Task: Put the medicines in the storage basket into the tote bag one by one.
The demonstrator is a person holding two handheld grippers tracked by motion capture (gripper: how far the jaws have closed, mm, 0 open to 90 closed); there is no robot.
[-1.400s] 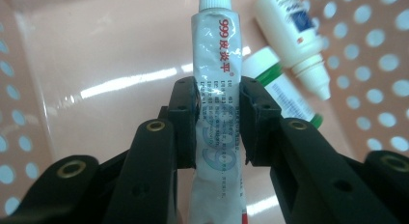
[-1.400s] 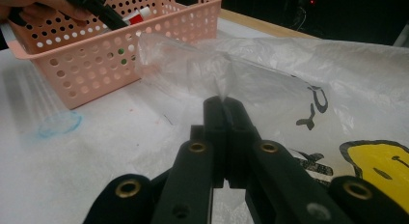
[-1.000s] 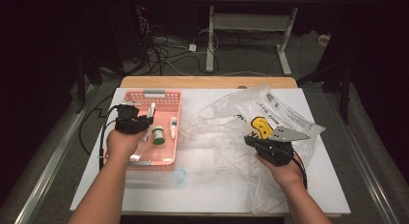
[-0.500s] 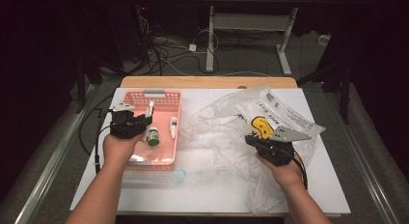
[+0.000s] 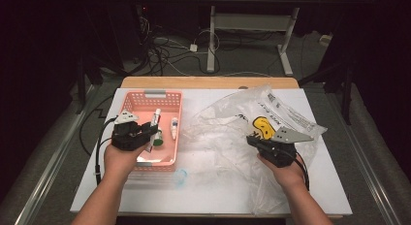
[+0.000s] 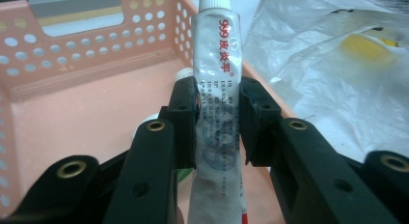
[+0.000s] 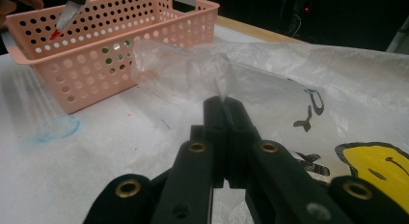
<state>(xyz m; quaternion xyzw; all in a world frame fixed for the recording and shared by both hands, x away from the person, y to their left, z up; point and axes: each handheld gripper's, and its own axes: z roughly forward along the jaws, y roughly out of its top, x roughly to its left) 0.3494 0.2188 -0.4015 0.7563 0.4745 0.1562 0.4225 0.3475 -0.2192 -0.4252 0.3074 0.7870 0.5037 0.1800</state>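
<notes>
White tube point(image 6: 218, 113) with red print is sitting clamped between my left gripper point(image 5: 151, 134) jaws, its cap end pointing away from me over the pink basket point(image 5: 145, 100). Compared with a second ago, I am carrying it higher and further toward the basket's left side; the small white bottle point(image 5: 173, 128) and a green-capped item point(image 5: 158, 142) are lying in the basket just beside my jaws. My right gripper point(image 7: 224, 110) is keeping its jaws closed on a fold of the clear plastic bag point(image 5: 271, 111), unmoved. Between the basket and the bag, a blue smudge point(image 5: 180, 177) is marking the white table point(image 5: 203, 196).
</notes>
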